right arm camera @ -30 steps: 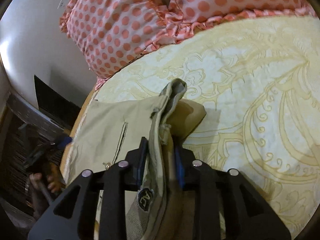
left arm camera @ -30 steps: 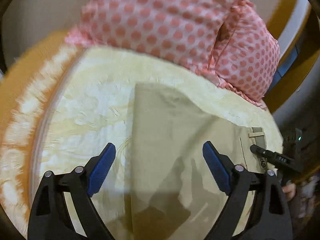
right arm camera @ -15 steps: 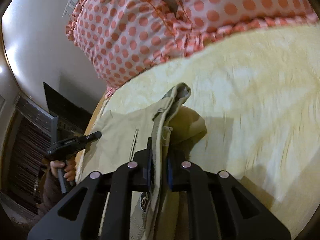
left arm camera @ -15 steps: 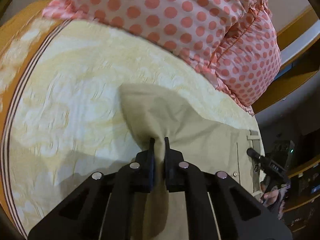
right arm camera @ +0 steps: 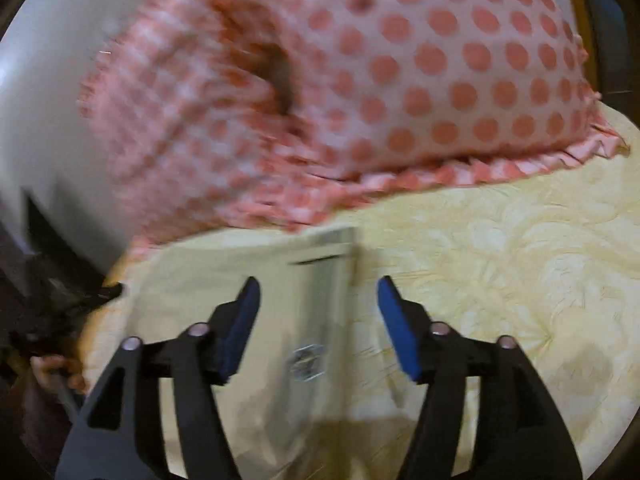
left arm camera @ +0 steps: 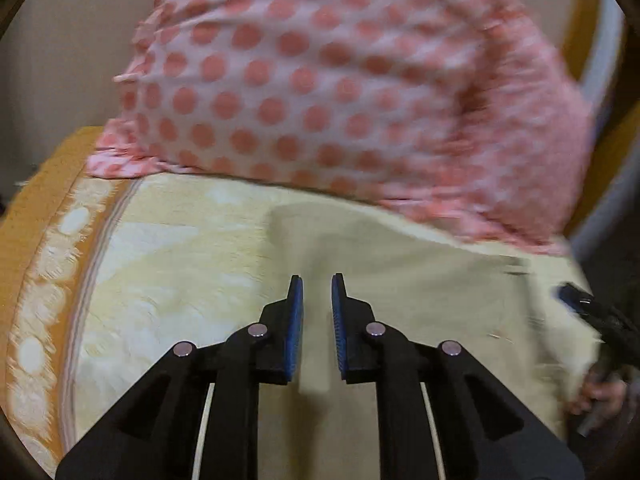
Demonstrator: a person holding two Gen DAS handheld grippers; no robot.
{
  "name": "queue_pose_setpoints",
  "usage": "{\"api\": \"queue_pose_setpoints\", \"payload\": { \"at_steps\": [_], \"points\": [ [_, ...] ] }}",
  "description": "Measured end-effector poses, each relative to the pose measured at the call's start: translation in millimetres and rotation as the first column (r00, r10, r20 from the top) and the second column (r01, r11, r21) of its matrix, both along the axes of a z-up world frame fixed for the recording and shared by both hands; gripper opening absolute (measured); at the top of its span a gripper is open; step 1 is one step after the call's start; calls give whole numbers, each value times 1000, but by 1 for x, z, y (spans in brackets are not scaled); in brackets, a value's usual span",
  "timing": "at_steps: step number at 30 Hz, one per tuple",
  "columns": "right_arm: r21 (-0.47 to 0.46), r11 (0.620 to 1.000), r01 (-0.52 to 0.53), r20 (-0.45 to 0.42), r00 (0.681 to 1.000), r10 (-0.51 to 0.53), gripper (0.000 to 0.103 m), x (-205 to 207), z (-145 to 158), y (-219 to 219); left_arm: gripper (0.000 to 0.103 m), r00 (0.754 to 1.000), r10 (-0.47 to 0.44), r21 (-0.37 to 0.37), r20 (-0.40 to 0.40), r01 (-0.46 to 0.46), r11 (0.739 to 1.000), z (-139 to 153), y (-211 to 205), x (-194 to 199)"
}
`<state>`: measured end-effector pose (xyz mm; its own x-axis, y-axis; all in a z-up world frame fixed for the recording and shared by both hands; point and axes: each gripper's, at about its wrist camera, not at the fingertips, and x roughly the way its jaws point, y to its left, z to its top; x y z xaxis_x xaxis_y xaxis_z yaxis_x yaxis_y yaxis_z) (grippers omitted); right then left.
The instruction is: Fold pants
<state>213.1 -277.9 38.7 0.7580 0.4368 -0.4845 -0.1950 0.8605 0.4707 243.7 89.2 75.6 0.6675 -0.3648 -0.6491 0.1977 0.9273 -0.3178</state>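
The khaki pants (left arm camera: 420, 288) lie flat on the yellow patterned bedspread (left arm camera: 168, 264). In the left wrist view my left gripper (left arm camera: 316, 292) hovers over them with its blue pads a small gap apart and nothing between them. In the right wrist view the pants (right arm camera: 248, 280) lie under my right gripper (right arm camera: 318, 292), which is open wide and empty above the waistband edge (right arm camera: 340, 264). Both views are blurred by motion.
Two pink polka-dot pillows (left arm camera: 320, 80) (right arm camera: 420, 80) lie just beyond the pants. The bed's orange border (left arm camera: 44, 216) runs along the left. The right gripper (left arm camera: 588, 312) and the hand holding it show at the right edge of the left view.
Both grippers have let go of the pants. The right one has opened wide, the left only a little. The pants have dropped flat onto the bedspread.
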Motion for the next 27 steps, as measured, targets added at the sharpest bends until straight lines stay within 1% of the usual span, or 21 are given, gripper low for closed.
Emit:
{"api": "queue_pose_setpoints", "payload": {
  "at_steps": [1,2,3,4,5,6,7,8,9,10,11,12,13,14,16,17,18,19,21,24,27],
  "points": [
    [31,998,-54,-13,998,55,72,-2,-1,5,13,999,-47,-42,-5,47,998,1,-3,-9],
    [66,991,-118,-43,992,121,80,-4,-6,14,13,994,-107,-79,-21,105,991,-1,-10,-18],
    [81,986,-145,-79,985,151,86,-3,-14,21,16,987,-157,-102,-46,152,983,-6,-20,-23],
    [76,988,-136,-125,982,144,87,0,-22,25,24,980,-181,-108,-79,172,979,-13,-27,-24],
    [69,994,-86,-198,975,99,87,7,-36,23,34,975,-187,-102,-123,175,979,-22,-33,-22],
    [126,991,-50,-228,970,78,86,11,-47,14,34,970,-163,-71,-179,152,986,-36,-37,-15],
    [188,982,-25,-208,976,65,85,9,-48,6,34,967,-145,-57,-209,136,989,-47,-38,-11],
    [215,976,16,-242,969,38,81,8,-49,-1,34,972,-134,-78,-194,121,990,-53,-34,-10],
    [199,979,42,-262,965,12,78,3,-45,-2,34,976,-106,-63,-189,96,993,-52,-33,-14],
    [162,985,63,-260,965,-19,80,-4,-40,-1,34,980,-79,-24,-184,76,997,-48,-33,-21],
    [83,992,90,-238,969,-68,91,-19,-33,5,36,983,-65,5,-171,67,998,-44,-33,-28],
    [33,995,94,-203,975,-85,100,-34,-27,11,42,990,-44,54,-134,51,997,-36,-34,-42],
    [-21,996,83,-157,984,-85,101,-54,-23,22,64,995,-27,98,-93,36,995,-30,-33,-57],
    [-64,995,80,-136,987,-88,101,-63,-24,32,83,1000,-1,158,-29,6,987,-24,-34,-81],
    [-185,978,100,-97,988,-120,101,-96,-31,55,90,998,15,247,56,-28,968,-21,-39,-118],
    [-233,966,117,-86,986,-140,101,-103,-34,65,96,997,19,283,77,-40,958,-21,-40,-131],
    [-282,950,137,-73,984,-163,101,-114,-40,75,100,995,28,334,99,-60,941,-26,-42,-150],
    [-309,940,143,-65,983,-171,101,-120,-46,80,102,993,33,364,116,-73,928,-31,-45,-163],
    [-351,925,147,-38,985,-171,101,-135,-61,94,102,993,33,385,115,-75,920,-39,-45,-182],
    [-385,910,151,-32,984,-177,101,-140,-72,106,102,995,54,353,85,-81,932,-51,-47,-193],
    [-434,885,171,-4,982,-191,101,-145,-78,119,102,991,95,371,91,-123,921,-60,-49,-198]
  ]
}}
